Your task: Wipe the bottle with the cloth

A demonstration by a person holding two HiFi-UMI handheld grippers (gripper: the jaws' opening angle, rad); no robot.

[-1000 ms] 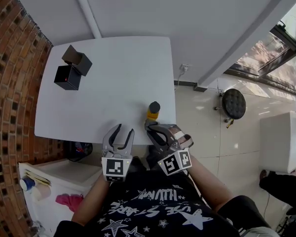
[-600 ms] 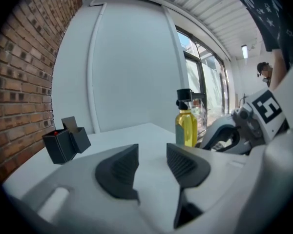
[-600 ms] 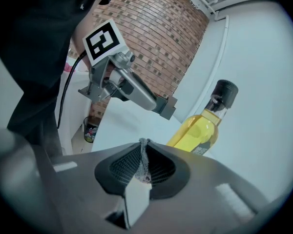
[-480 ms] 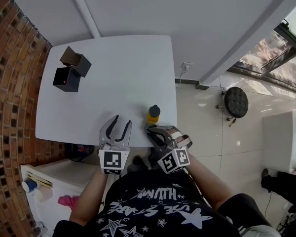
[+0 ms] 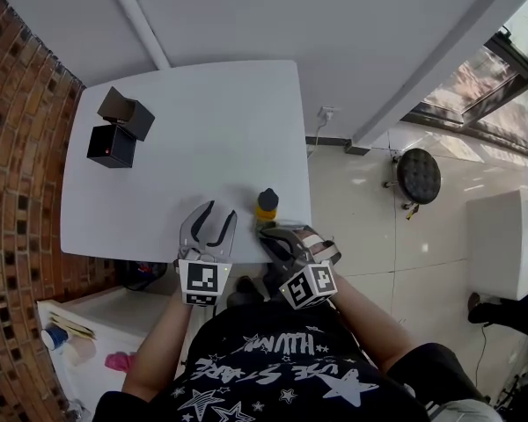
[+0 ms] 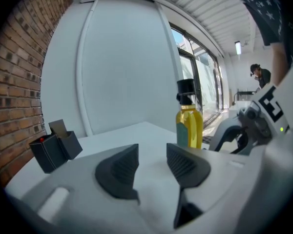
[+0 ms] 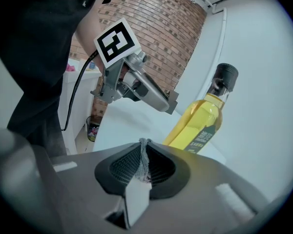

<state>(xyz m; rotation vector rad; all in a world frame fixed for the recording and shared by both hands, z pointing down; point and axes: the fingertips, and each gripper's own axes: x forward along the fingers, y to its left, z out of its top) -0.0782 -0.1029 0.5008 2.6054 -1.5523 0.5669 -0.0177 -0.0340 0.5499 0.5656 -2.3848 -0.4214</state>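
In my right gripper [image 7: 144, 146] view the jaws were pressed together on a thin fold of grey cloth [image 7: 145, 167], its frayed edge standing up just past the tips of the ribbed pads. The jaws of the left gripper [image 6: 151, 152] stood spread, with only bare counter [image 5: 202, 130] showing between them.

The right gripper sloped forward and down over the near edge of the counter, its marker cube towards the person's chest. The bottle [image 7: 198, 126] stood upright just beyond those jaws and a little to their right. It had yellow liquid, a dark label and a black cap. I could not tell whether the cloth touched it, though from the gripper's own camera it looked apart.

The left gripper was held alongside, also aimed away from the body and tilted slightly down, its tips over the counter's near edge. From its camera the bottle stood ahead and to the right, clear of the jaws, with the right gripper's body beyond it.

From the head view both forearms [image 5: 163, 345] reached forward from a black printed shirt, elbows tucked, and the two grippers sat near each other. The bottle stood near the counter's front right corner. Two dark boxes [image 5: 119, 130] sat well apart from it at the counter's far left, beside the brick wall [image 5: 18, 192].
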